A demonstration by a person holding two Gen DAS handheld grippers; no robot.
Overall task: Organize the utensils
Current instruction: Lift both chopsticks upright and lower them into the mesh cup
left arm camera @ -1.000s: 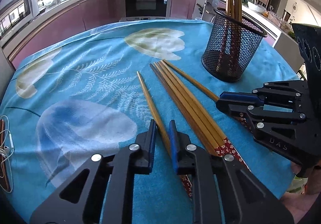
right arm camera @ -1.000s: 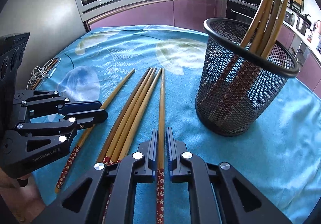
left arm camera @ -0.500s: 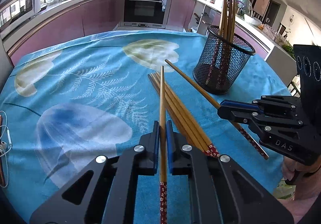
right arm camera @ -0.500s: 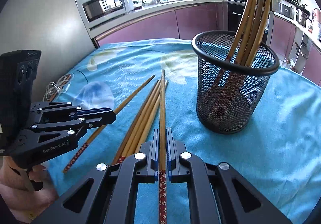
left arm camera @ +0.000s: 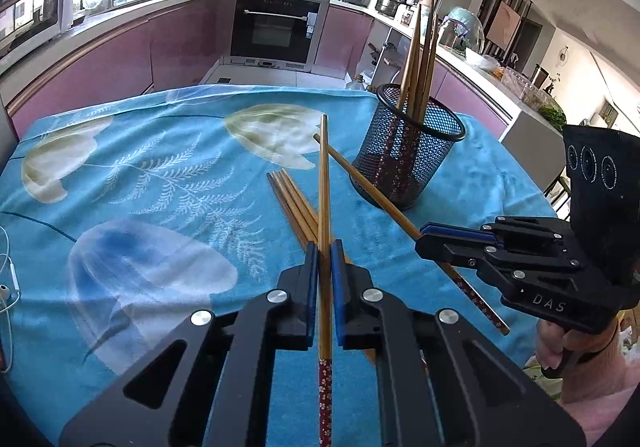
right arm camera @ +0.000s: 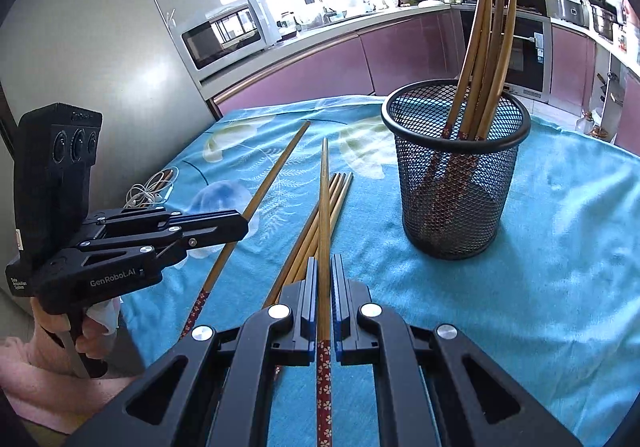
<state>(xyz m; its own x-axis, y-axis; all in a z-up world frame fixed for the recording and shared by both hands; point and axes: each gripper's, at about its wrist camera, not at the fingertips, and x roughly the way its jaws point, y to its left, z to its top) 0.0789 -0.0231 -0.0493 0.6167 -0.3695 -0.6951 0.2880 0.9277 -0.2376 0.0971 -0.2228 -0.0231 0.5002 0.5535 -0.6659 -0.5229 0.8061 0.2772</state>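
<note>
A black mesh holder [left arm camera: 408, 157] stands on the blue tablecloth with several chopsticks [left arm camera: 418, 55] upright in it; it also shows in the right wrist view [right arm camera: 456, 171]. My left gripper [left arm camera: 324, 247] is shut on one wooden chopstick [left arm camera: 324, 183], held above the cloth and pointing forward. My right gripper [right arm camera: 324, 265] is shut on another chopstick [right arm camera: 325, 203], lifted likewise. Several loose chopsticks [left arm camera: 294, 207] lie on the cloth below; they also show in the right wrist view [right arm camera: 316, 235]. Each gripper appears in the other's view: the right one [left arm camera: 420, 239], the left one [right arm camera: 240, 223].
The round table carries a blue floral cloth [left arm camera: 140, 187]. A white earphone cable [right arm camera: 150, 189] lies at the table's left edge. Purple kitchen cabinets, an oven [left arm camera: 276, 31] and a microwave [right arm camera: 228, 33] stand beyond the table.
Both grippers closed on a chopstick each and lifted them off the cloth. Both have risen and drawn back, so the holder looks smaller and further off.
</note>
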